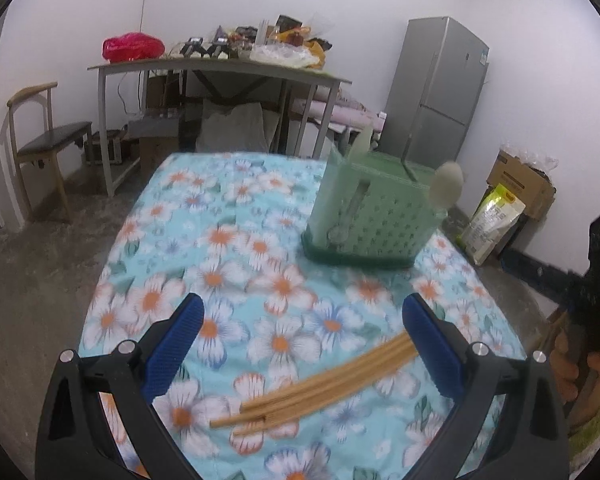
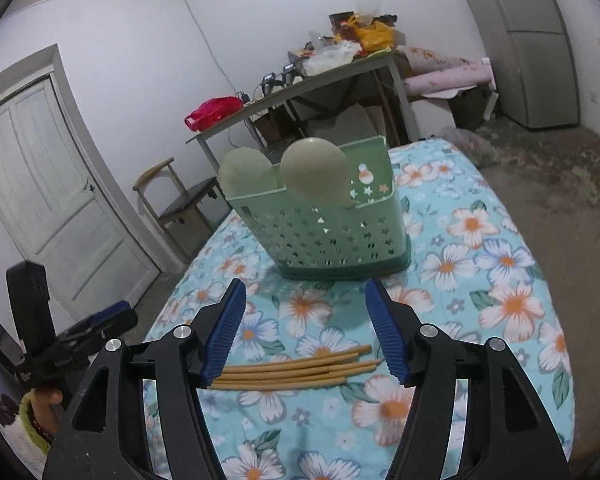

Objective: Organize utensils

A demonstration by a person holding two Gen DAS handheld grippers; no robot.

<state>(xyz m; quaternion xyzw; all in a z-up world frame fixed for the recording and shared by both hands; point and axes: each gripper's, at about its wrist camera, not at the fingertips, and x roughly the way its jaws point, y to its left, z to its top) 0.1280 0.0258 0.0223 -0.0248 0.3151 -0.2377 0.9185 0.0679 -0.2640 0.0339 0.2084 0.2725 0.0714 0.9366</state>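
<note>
A bundle of wooden chopsticks lies flat on the floral tablecloth. It also shows in the right wrist view. A green perforated utensil holder stands further back with two pale spoons in it; in the right wrist view the holder and spoons are straight ahead. My left gripper is open and empty, above the chopsticks. My right gripper is open and empty, with the chopsticks lying between its fingers and below them.
The table edge drops to a concrete floor on the left and right. A cluttered grey table, a chair, a fridge and cardboard boxes stand behind.
</note>
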